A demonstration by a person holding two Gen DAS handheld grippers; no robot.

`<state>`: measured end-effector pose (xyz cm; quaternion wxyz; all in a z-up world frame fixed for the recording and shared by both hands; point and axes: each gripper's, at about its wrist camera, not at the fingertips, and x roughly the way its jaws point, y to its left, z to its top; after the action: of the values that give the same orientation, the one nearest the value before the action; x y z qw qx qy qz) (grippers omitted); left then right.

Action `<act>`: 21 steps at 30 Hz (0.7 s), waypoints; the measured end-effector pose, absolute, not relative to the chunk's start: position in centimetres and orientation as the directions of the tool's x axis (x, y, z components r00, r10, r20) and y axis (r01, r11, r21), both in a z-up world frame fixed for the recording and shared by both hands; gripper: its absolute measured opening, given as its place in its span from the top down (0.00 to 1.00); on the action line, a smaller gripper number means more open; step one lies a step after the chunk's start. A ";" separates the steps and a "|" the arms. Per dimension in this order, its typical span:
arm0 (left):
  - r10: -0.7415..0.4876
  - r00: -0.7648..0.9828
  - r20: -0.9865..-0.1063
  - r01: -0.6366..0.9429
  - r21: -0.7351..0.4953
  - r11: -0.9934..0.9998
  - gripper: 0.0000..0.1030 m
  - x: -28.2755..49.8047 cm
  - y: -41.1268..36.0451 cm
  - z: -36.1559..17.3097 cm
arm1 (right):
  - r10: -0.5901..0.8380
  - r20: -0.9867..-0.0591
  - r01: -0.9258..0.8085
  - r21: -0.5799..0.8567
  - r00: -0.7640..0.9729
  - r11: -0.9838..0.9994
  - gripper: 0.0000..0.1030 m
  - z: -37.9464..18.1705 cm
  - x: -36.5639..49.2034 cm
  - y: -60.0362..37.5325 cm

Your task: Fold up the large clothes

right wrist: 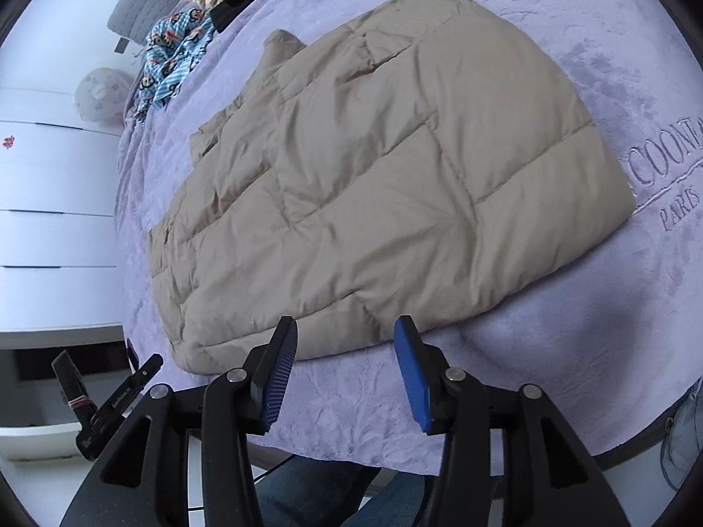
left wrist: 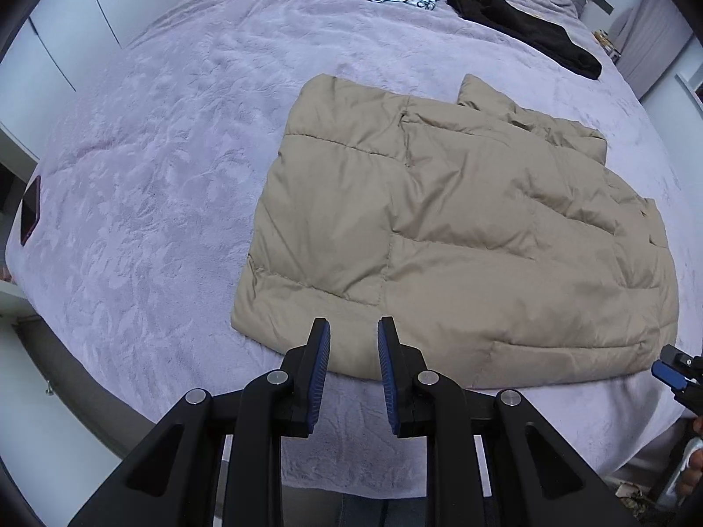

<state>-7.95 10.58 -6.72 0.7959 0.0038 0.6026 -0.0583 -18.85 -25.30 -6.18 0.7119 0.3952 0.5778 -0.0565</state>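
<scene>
A lilac bed [left wrist: 154,184] carries a folded beige puffer jacket [left wrist: 461,237]. The left gripper [left wrist: 353,329] and right gripper [right wrist: 345,329] hover at its near edge. Both pairs of fingers gape, empty.

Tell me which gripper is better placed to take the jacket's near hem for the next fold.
Probably the left gripper: its open, empty jaws sit right over the beige jacket near hem. The right gripper is also open and empty, wider, but one finger is over bare purple blanket beside the hem corner.
</scene>
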 end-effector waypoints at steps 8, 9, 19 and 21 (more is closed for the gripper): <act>-0.070 0.269 -0.961 0.082 -0.049 0.995 0.01 -9.9 11.2 -5.8 | 0.403 -0.875 0.511 0.484 0.268 0.710 0.51 -6.9 -19.7 -22.7; -0.072 0.260 -0.963 0.092 -0.049 0.995 0.01 -9.9 11.1 -5.8 | 0.396 -0.880 0.516 0.475 0.262 0.713 0.51 -6.9 -19.8 -22.5; -0.086 0.242 -0.966 0.163 -0.046 0.986 0.01 -5.4 13.4 -6.6 | 0.356 -0.898 0.561 0.439 0.258 0.702 0.37 -7.6 -17.4 -18.2; -0.090 0.242 -0.966 0.176 -0.048 0.983 0.01 -4.1 14.2 -6.7 | 0.351 -0.896 0.546 0.444 0.271 0.710 0.16 -7.4 -16.0 -16.6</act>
<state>-4.10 14.21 -6.69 0.7871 0.0350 0.6100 -0.0844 -16.00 -16.63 -7.42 0.7040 0.3742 0.5996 -0.0692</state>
